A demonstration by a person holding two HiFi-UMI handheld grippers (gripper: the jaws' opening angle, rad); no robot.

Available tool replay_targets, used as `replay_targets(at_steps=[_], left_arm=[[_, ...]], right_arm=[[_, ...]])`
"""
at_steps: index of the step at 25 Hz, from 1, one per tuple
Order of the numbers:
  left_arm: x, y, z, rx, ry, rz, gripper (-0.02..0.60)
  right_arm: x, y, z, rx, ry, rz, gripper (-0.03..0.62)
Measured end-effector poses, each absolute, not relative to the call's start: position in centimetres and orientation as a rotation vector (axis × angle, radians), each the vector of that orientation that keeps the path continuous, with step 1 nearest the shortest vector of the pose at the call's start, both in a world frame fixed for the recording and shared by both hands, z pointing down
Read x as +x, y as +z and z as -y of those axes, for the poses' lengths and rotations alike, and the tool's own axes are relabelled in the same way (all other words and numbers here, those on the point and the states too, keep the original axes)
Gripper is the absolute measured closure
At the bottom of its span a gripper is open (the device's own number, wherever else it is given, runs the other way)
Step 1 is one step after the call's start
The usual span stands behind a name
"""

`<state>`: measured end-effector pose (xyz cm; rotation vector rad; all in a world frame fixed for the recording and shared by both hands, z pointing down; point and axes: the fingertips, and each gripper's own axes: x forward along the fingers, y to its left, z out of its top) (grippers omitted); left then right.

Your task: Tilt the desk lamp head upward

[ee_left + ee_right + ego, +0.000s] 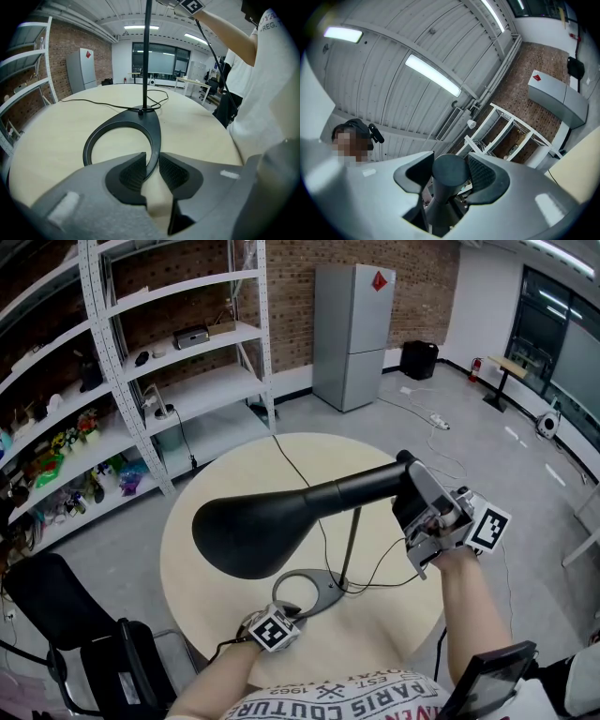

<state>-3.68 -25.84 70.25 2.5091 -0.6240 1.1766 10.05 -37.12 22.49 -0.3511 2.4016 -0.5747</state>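
Right claw [450,172] grips the narrow rear end of the black lamp head [258,529], its 2 jaws pressed against either side of that round end, with ceiling and strip lights beyond it. From this claw the head runs out leftward, about level, widening to the shade that hangs above the table well away from the jaws. Below the head and to the left of the right claw, the thin stem [146,56] drops to the ring-shaped lamp base [149,126]. Left claw [151,165] is narrowed onto the near rim of that ring, with a pad on each side of it, low against the round beige table [375,451]. A black cable [93,103] trails from the base's far end, away from the left claw, across the tabletop. Farther beyond both claws stand white shelves [187,343] and a grey fridge [352,334].
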Motion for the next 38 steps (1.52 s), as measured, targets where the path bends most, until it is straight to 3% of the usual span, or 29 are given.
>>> replay_targets(at_steps=[38], left_arm=[[-3.6, 70.4, 25.9, 2.533, 1.154, 0.621, 0.491]], right_arm=[[11.3, 24.9, 36.5, -0.236, -0.654, -2.101, 0.365]])
